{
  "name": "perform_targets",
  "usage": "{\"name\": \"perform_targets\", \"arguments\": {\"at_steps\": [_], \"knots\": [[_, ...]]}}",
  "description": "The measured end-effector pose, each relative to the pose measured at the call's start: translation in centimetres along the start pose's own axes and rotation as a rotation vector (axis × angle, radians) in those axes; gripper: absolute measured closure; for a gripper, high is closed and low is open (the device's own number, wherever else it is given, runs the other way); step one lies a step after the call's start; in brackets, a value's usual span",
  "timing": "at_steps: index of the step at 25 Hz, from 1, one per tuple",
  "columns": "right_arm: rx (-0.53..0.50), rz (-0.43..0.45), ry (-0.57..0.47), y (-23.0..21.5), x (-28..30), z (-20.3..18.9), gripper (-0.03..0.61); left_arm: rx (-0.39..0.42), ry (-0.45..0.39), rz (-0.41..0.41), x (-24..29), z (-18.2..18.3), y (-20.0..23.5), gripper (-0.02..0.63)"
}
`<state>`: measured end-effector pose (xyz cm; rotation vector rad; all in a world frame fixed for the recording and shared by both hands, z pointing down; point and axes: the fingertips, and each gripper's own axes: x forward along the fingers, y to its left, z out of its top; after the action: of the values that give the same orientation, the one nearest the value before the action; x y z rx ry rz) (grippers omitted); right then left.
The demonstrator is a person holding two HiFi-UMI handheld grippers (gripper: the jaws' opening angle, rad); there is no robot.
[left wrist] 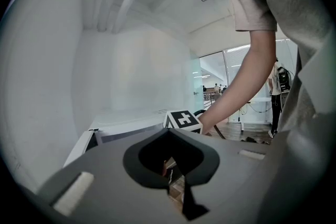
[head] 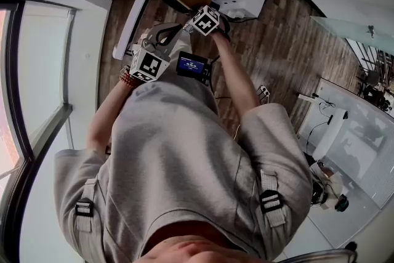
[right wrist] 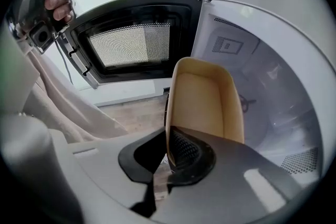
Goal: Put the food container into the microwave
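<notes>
One wall of the food container [right wrist: 205, 102] is all that the right hand-held gripper [right wrist: 163, 170] has hold of. In the right gripper view its jaws are clamped on the near rim, and the tan tub juts out beyond them, bare inside as far as can be seen. The tub hangs at the mouth of the microwave [right wrist: 273, 86], whose white cavity opens to the right. The door [right wrist: 131, 42] stands wide at the left, with the person's left hand [right wrist: 55, 5] up by its outer edge.

In the left gripper view, the left hand-held gripper [left wrist: 176, 186] has its jaws drawn to a thin slit. Nothing is between them; only floor shows through. Ahead are the other gripper's marker cube [left wrist: 184, 119] and the person's forearm [left wrist: 247, 86].

From the head view, the tub sits at the oven's open front, carried and not set down on anything visible. The left tool is just beside the door's free edge; whether it touches the door cannot be told.

Likely trouble comes from the one-sided pinch. With the tub's weight out past the jaws, it could droop, twist in the pads or slip free while being carried in. A low or skewed approach could knock its far end against the cavity frame. If nothing steadies the door, it might swing back onto the arm.
</notes>
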<state>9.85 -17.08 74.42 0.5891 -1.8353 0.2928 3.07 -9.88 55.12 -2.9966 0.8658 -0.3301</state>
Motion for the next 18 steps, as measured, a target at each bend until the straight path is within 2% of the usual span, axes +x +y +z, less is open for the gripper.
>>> {"name": "perform_targets", "arguments": {"at_steps": [18], "knots": [[-0.024,0.007,-0.006,-2.5,1.2,1.0,0.557,-0.040,0.028,0.096,1.8,-0.7,3.1,0.617]]}}
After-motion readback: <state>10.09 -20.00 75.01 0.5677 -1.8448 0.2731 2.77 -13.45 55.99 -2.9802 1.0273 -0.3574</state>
